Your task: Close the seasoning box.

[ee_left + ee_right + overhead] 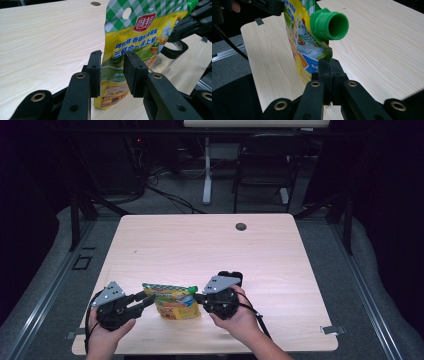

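Observation:
A yellow and green spouted food pouch (172,304) stands on edge near the table's front, held up between both grippers. My right gripper (197,297) is shut on the pouch's top corner; in the right gripper view its jaws (329,67) pinch the foil just under the green screw cap (329,25). My left gripper (147,301) is at the pouch's other end. In the left gripper view its pads (96,72) stand apart, with the printed pouch (135,37) showing in the gap and running behind both pads. I see no pad pressing on it.
The light wood table (200,245) has a round cable hole (241,226) at the far middle. A small black object (231,276) lies just behind my right gripper. Beyond the table stand a black chair (265,165) and a desk leg.

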Demonstrator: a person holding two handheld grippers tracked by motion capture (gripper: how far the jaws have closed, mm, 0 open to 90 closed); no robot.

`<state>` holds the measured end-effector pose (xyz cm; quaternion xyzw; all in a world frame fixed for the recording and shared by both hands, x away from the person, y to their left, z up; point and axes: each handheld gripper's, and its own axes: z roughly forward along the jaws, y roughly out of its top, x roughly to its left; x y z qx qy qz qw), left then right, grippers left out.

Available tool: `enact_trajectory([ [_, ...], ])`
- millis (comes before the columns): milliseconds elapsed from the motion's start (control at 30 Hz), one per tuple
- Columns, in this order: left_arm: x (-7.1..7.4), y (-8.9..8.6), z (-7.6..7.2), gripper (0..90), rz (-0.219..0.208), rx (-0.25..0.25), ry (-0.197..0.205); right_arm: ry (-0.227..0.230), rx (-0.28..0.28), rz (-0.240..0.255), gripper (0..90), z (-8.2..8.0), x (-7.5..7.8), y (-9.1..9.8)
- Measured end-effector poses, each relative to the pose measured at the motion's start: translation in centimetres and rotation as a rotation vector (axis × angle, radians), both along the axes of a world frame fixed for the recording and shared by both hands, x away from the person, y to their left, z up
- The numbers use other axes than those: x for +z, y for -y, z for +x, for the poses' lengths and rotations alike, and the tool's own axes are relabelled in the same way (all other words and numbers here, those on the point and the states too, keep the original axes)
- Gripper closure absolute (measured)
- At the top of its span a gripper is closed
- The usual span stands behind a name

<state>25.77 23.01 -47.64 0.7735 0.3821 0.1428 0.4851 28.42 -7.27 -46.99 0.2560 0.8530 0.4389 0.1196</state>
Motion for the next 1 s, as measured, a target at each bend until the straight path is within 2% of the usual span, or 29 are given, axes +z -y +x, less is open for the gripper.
enact_trajectory([
  [133, 0.0, 0.8, -0.1, 68.2, 0.003, -0.023, -0.001, -0.007, -0.007, -0.005, 89.3, -0.5, 0.1, 1.3],
  [333, 0.0, 1.2, -0.2, 68.2, 0.001, -0.045, -0.002, -0.014, -0.009, -0.002, 88.3, -0.7, 0.1, 2.1],
  [367, -0.1, 1.2, -0.2, 68.2, -0.006, -0.046, -0.001, -0.019, -0.007, 0.002, 86.7, -0.6, 0.1, 2.1],
  [400, -0.1, 1.2, -0.2, 68.3, -0.011, -0.043, 0.005, -0.024, -0.003, 0.001, 81.2, -0.6, 0.1, 2.2],
  [533, 0.1, 0.8, -0.3, 67.7, -0.018, -0.037, 0.009, -0.024, 0.010, -0.004, 78.4, -0.7, 0.3, 2.3],
  [667, 0.3, 0.2, -0.4, 67.1, -0.019, -0.025, 0.008, -0.020, 0.014, -0.016, 73.7, -0.8, 1.1, 2.7],
  [767, 0.4, -0.2, -0.6, 67.0, -0.018, -0.017, 0.013, -0.007, 0.013, 0.000, 72.0, -1.0, 2.1, 3.1],
  [867, 0.6, -0.6, -0.8, 66.8, -0.016, -0.009, 0.022, 0.019, 0.023, -0.007, 71.0, -1.3, 3.3, 3.4],
  [900, 0.6, -0.7, -0.8, 66.8, -0.013, -0.007, 0.022, 0.019, 0.023, -0.007, 71.0, -1.3, 3.3, 3.4],
  [933, 0.7, -1.1, -0.8, 66.8, -0.013, 0.003, 0.023, 0.033, 0.032, -0.005, 70.7, -1.3, 4.1, 3.4],
  [1000, 0.7, -1.2, -0.8, 66.8, -0.022, 0.013, 0.024, 0.041, 0.035, -0.006, 70.7, -1.3, 4.4, 3.3],
])
